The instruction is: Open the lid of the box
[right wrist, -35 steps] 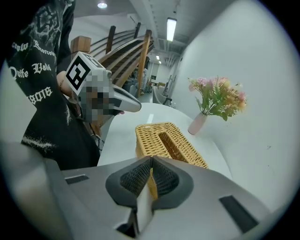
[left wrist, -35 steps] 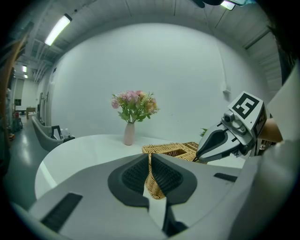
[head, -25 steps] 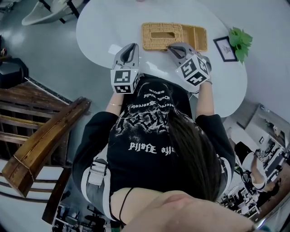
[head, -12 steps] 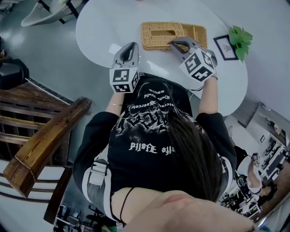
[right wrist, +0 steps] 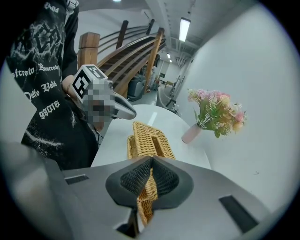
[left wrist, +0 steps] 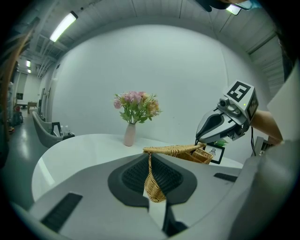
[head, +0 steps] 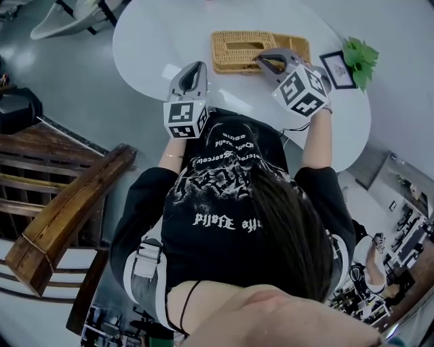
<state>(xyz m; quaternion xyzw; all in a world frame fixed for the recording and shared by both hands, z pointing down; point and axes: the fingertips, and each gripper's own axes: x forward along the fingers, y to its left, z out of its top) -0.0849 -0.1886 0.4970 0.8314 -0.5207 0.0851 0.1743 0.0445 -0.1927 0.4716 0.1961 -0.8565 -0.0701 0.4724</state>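
A woven wicker box lies on the round white table. Its slotted lid is tilted, the right end raised off the base. My right gripper is shut on that raised lid edge; in the right gripper view the weave runs down between the pads. My left gripper sits at the box's left end. In the left gripper view it is shut on the box's end wall, and the lid slants up toward the right gripper.
A framed picture and a green plant stand at the table's right. A vase of pink flowers is farther back on the table. A white chair and a wooden stair rail are at the left.
My right gripper has risen and drifted right with the lid's edge, so the lid's right end stands higher off the base. The left gripper has stayed put.
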